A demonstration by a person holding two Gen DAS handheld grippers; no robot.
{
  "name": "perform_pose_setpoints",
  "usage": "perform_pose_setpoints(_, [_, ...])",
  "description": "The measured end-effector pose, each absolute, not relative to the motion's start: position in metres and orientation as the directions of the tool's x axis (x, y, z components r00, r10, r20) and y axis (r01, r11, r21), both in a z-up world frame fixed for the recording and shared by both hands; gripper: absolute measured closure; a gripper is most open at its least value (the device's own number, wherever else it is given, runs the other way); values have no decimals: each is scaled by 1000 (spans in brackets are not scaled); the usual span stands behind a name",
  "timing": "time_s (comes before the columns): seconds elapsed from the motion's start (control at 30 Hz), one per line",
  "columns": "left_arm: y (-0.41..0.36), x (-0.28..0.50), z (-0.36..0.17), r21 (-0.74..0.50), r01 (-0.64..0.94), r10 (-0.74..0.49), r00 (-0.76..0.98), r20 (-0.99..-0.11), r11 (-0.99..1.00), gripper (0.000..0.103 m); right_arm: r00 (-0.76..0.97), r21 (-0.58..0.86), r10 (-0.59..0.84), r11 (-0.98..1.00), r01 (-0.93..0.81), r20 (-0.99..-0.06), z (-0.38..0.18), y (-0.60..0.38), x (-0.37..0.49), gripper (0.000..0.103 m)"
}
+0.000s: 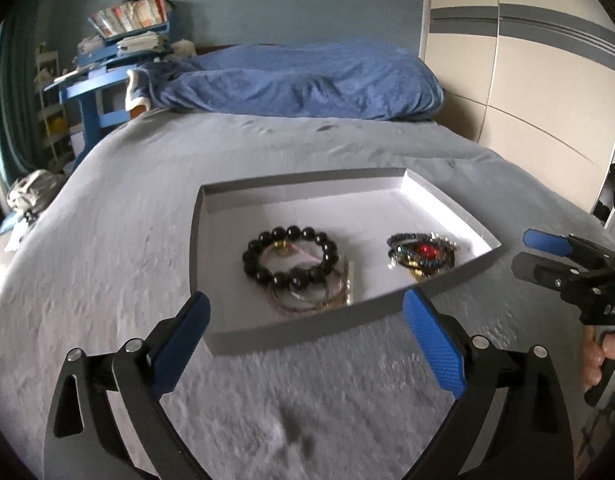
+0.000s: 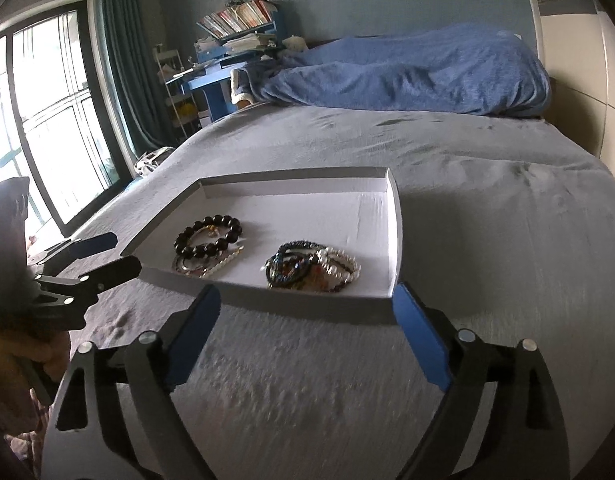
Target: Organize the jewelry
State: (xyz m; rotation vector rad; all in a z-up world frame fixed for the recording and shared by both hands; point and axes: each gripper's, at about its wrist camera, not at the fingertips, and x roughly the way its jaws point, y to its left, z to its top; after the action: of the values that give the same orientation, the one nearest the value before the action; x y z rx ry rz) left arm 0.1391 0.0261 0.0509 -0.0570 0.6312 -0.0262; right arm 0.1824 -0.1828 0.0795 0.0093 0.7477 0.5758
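Observation:
A shallow white cardboard tray (image 1: 435,200) (image 2: 393,240) lies on the grey bed. In it a black bead bracelet (image 1: 263,242) (image 2: 205,234) rests on thin bangles (image 1: 307,302) at the left. A tangle of dark beaded jewelry with a red stone (image 1: 421,254) (image 2: 303,268) lies at the right. My left gripper (image 1: 307,316) is open and empty just before the tray's near edge. My right gripper (image 2: 307,312) is open and empty, also before the near edge. Each gripper shows at the side of the other's view: the right one (image 1: 539,252) and the left one (image 2: 107,252).
The grey bedspread (image 1: 147,220) surrounds the tray. A blue blanket (image 1: 299,80) is heaped at the head of the bed. A blue desk with books (image 1: 107,64) stands at the back left. A wardrobe (image 1: 527,60) is at the right, a window (image 2: 47,120) at the left.

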Motion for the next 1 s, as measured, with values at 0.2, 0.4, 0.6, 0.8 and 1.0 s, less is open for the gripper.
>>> perform_pose_setpoints(0.2, [17, 129, 46, -46, 7, -33, 809, -587, 999, 6, 577, 235, 501, 848, -474, -645, 69, -189, 166, 10])
perform_pose_setpoints(0.4, [11, 119, 45, -32, 17, -32, 815, -579, 999, 5, 582, 229, 495, 852, -471, -645, 63, -194, 154, 9])
perform_pose_setpoints(0.6, [10, 107, 37, -50, 15, -41, 815, -578, 999, 5, 623, 193, 477, 862, -468, -621, 63, -194, 144, 9])
perform_pose_setpoints(0.8, [15, 99, 35, -87, -8, -42, 828, -559, 996, 5, 651, 139, 454, 868, -476, -608, 64, -188, 137, 7])
perform_pose_setpoints(1.0, [14, 95, 37, -77, -16, -28, 841, -541, 997, 5, 669, 104, 440, 872, -479, -599, 65, -185, 132, 6])
